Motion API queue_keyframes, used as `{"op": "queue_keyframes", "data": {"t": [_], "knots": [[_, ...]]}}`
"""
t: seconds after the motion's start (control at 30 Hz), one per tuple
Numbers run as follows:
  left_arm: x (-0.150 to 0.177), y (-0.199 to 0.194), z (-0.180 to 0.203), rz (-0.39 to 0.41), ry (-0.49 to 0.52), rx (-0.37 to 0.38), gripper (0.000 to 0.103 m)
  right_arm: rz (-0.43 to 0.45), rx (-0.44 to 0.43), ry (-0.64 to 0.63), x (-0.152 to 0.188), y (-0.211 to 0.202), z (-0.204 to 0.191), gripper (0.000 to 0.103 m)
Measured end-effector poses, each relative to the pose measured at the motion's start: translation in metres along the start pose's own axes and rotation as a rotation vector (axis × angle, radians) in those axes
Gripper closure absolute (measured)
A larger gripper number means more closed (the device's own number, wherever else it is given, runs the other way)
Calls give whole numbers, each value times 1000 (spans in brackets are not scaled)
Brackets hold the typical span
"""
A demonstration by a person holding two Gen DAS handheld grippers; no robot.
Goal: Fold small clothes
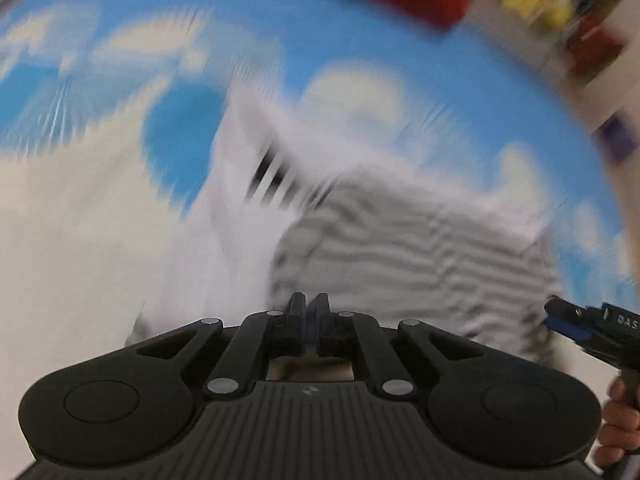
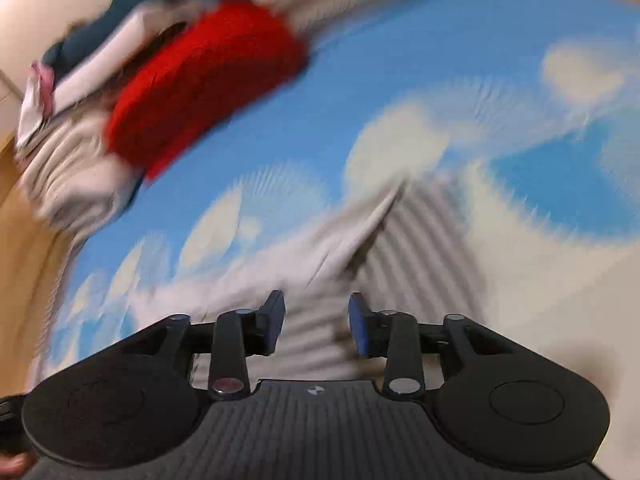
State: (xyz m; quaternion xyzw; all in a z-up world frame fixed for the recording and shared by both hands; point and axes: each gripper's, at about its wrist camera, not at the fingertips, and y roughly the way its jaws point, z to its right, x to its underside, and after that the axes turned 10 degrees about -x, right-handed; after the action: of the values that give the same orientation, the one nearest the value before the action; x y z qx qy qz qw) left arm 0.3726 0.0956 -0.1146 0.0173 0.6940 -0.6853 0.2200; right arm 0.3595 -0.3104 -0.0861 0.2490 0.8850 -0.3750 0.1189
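The left gripper (image 1: 309, 312) was pressed together; whether it pinched cloth could not be told. The right gripper (image 2: 316, 328) was spread over the striped garment (image 2: 404, 240), which lay on the cloud-print sheet (image 2: 400, 80). A red garment (image 2: 200, 84) sat at 11 o'clock.

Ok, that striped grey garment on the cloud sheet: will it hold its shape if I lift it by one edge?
Probably not. The striped garment already lies in soft folds and ripples, so it looks floppy and should drape. It seems thin, so likely light. The left gripper looks closed at its edge; the right gripper is open, so the unheld side may sag.
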Motion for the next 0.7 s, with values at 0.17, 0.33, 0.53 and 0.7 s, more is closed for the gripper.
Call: {"op": "queue_keyframes", "data": {"t": [0.17, 0.33, 0.53, 0.7], "knots": [[-3, -10, -11, 24, -22, -55, 99, -176, 169, 68, 16, 31, 20, 74], [5, -18, -3, 78, 13, 47, 95, -107, 109, -13, 11, 14, 4, 59], [27, -13, -8, 26, 76, -82, 93, -146, 168, 63, 15, 18, 17, 65], [35, -101, -23, 241, 108, -28, 93, 55, 148, -85, -2, -48, -23, 65]]}}
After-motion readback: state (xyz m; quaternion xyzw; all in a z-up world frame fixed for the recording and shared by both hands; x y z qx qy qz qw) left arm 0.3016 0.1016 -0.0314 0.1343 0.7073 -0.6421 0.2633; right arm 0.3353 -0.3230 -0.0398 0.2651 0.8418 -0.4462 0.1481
